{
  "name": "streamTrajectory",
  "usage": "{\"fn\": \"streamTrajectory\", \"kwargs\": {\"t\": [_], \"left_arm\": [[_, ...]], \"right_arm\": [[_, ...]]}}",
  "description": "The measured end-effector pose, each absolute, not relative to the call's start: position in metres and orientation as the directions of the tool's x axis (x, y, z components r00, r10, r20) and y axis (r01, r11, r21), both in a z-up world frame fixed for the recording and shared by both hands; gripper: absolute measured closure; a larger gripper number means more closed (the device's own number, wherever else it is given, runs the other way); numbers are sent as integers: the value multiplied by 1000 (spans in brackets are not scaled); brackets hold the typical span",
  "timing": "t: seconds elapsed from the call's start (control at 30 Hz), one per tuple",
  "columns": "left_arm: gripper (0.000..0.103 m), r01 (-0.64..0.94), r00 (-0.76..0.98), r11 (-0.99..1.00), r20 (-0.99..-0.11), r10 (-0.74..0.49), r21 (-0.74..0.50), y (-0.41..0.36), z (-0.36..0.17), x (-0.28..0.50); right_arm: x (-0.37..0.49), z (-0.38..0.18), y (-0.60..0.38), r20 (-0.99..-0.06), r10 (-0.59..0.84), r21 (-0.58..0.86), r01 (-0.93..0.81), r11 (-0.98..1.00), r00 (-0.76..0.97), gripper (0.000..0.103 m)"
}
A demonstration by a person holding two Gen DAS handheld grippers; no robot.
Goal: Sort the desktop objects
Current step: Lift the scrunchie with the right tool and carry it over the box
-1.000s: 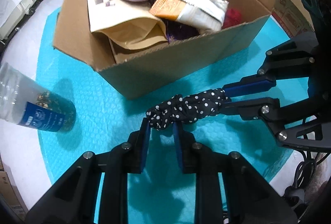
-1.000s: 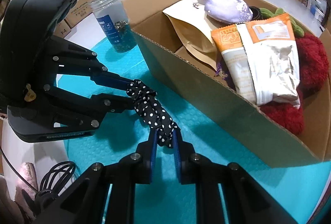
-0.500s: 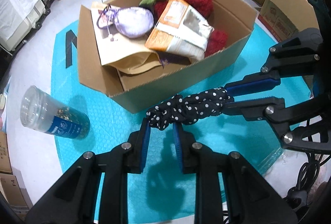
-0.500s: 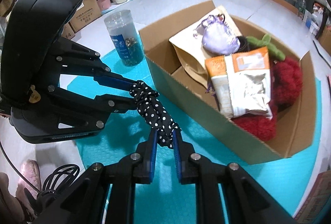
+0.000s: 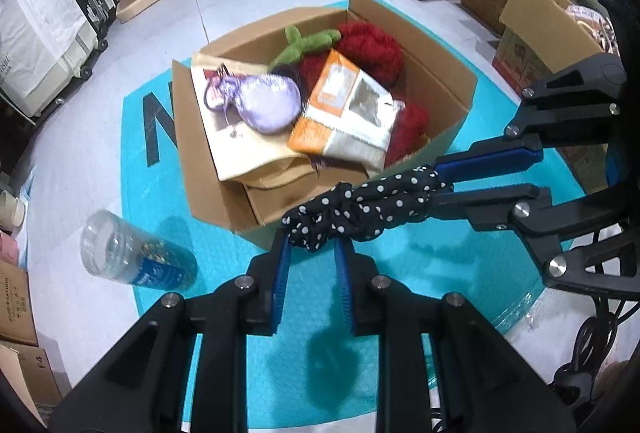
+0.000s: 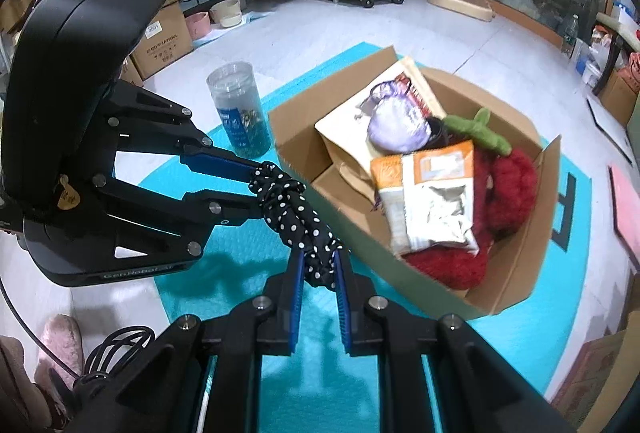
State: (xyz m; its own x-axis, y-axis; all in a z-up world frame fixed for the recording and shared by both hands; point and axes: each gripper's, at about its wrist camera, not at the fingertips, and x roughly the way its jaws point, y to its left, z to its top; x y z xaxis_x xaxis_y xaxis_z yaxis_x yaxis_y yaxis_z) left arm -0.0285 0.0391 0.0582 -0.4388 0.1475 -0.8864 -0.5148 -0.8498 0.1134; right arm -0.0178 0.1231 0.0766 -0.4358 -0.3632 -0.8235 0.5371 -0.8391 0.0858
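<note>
Two claws of mine, left gripper (image 5: 311,241) and right gripper (image 6: 319,264), are each pinching the spotty scrunchie (image 5: 362,209) tight above the blue mat (image 5: 400,273).

Jar (image 5: 136,261) on mat (image 5: 400,313) left of box (image 5: 452,89), pouch (image 5: 348,113) inside box
</note>
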Motion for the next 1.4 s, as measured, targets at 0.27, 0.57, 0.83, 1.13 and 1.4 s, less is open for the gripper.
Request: {"fn": "streamTrajectory", "kwargs": {"t": [0.27, 0.57, 0.83, 1.13, 1.4], "left_arm": [[82, -513, -467, -848, -873, 143, 136, 45, 81, -45], [82, -509, -486, -847, -863, 136, 154, 58, 92, -85], [82, -493, -487, -857, -864, 128, 151, 71, 80, -119], [82, -465, -491, -873, -864, 112, 151, 82, 63, -155], [82, -460, -471, -875, -877, 95, 152, 93, 46, -173]], "right_arm": [[-26, 106, 131, -809, -353, 56, 535, -843, -470, 89], [-57, 124, 142, -800, -341, 44, 517, -855, -494, 89], [-96, 125, 154, -795, -313, 20, 494, -869, -520, 89], [-132, 109, 163, -791, -285, 3, 462, -887, -542, 89], [-156, 92, 170, -802, -257, 0, 431, -902, -539, 89]]}}
